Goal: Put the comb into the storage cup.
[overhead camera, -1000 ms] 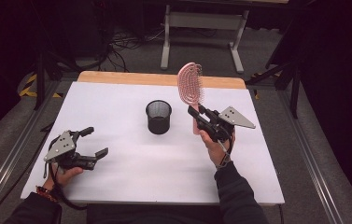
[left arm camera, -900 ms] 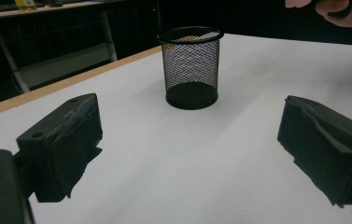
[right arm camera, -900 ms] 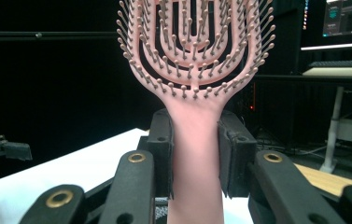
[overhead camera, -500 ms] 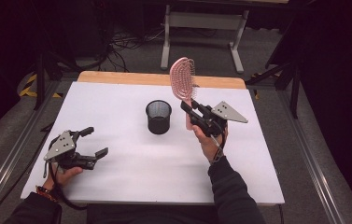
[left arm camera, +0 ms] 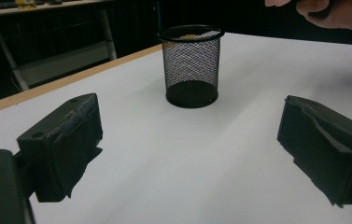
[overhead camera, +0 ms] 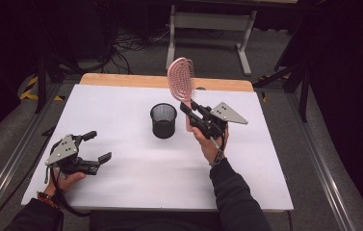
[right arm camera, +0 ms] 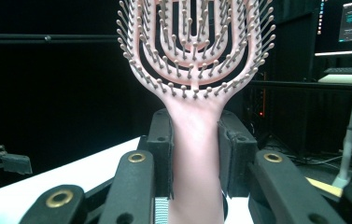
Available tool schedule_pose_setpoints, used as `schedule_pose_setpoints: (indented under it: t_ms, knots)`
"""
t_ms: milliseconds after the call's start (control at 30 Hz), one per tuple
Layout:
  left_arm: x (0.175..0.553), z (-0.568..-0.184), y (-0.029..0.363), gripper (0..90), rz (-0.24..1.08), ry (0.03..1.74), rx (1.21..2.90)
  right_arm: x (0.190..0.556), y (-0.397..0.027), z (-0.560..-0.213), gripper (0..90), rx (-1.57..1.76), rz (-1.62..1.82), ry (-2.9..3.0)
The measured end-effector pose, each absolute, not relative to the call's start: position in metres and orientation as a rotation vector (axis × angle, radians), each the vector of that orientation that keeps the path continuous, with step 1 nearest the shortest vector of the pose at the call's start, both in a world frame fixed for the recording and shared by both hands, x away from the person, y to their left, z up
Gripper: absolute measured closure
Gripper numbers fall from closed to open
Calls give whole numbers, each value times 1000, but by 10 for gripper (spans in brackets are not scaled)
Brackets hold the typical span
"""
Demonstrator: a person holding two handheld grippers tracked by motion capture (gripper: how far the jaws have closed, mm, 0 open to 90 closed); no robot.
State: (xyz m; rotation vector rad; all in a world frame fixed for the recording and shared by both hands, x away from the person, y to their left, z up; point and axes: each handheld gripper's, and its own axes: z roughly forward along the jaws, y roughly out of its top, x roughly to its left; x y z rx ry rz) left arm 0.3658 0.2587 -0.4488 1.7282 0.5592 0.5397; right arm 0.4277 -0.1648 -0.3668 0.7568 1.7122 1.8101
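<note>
A pink vented hairbrush (overhead camera: 180, 78) stands upright above the table, head up, its handle (right arm camera: 195, 158) clamped between the jaws of my right gripper (overhead camera: 192, 113). That gripper is held in the air just right of a black mesh cup (overhead camera: 163, 120), which stands upright near the middle of the white table (overhead camera: 131, 173). In the left gripper view the mesh cup (left arm camera: 191, 65) appears ahead. My left gripper (overhead camera: 96, 147) rests low at the table's front left, open, with nothing between its jaws.
A wooden strip (overhead camera: 121, 79) runs along the table's far edge. Metal rails (overhead camera: 6, 168) flank the table on both sides. A grey stand (overhead camera: 208, 24) and cables lie on the floor beyond.
My right gripper has carried the hairbrush leftward toward the mesh cup and turned it more upright. The left gripper has stayed still.
</note>
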Motion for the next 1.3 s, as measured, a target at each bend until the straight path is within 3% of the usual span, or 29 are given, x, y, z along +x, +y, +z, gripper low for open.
schedule_pose_setpoints:
  t_ms: [400, 633, 1300]
  knots:
    - [369, -449, 256, 77, 507, 573, 1752, 427, -159, -366, 699, 736, 1819, 1708]
    - [369, -435, 248, 88, 557, 587, 1736, 421, -156, -365, 699, 706, 1859, 1694]
    - [394, -343, 187, 105, 491, 487, 1569, 409, -147, -372, 699, 661, 1835, 1709]
